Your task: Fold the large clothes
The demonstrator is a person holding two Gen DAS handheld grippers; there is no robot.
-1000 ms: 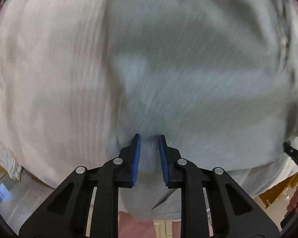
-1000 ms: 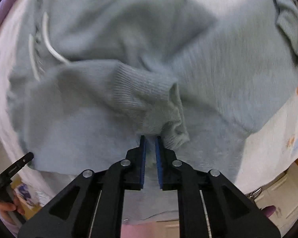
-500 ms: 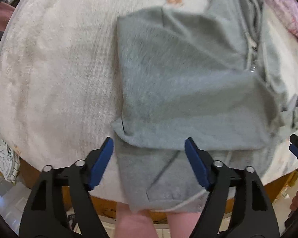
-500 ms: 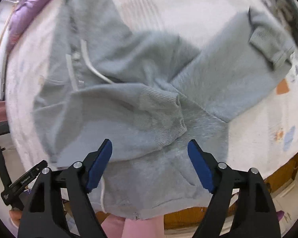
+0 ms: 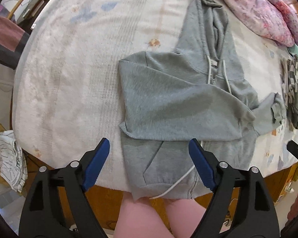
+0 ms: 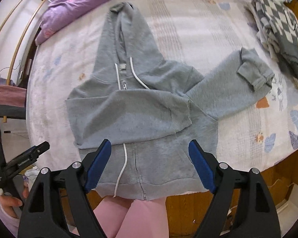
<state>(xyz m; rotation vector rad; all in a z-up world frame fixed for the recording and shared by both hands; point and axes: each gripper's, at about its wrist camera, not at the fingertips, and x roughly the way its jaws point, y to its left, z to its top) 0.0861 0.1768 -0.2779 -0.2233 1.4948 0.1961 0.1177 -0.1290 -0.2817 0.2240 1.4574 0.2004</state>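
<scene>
The grey hoodie (image 6: 141, 117) is lying flat on the bed (image 6: 188, 29), one sleeve folded across its front. Both claws, left (image 5: 149, 164) and right (image 6: 150, 164), have just been opening and are hanging wide apart, holding nothing.

white patterned fleece bedspread (image 6: 188, 39) covered bed | purple-pink floral quilt (image 6: 73, 6) lay bunched at far edge | folded grey-white checkered garment (image 6: 282, 33) rested right

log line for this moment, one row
left gripper open, empty | right gripper open, empty | grey hoodie: one sleeve folded across
</scene>
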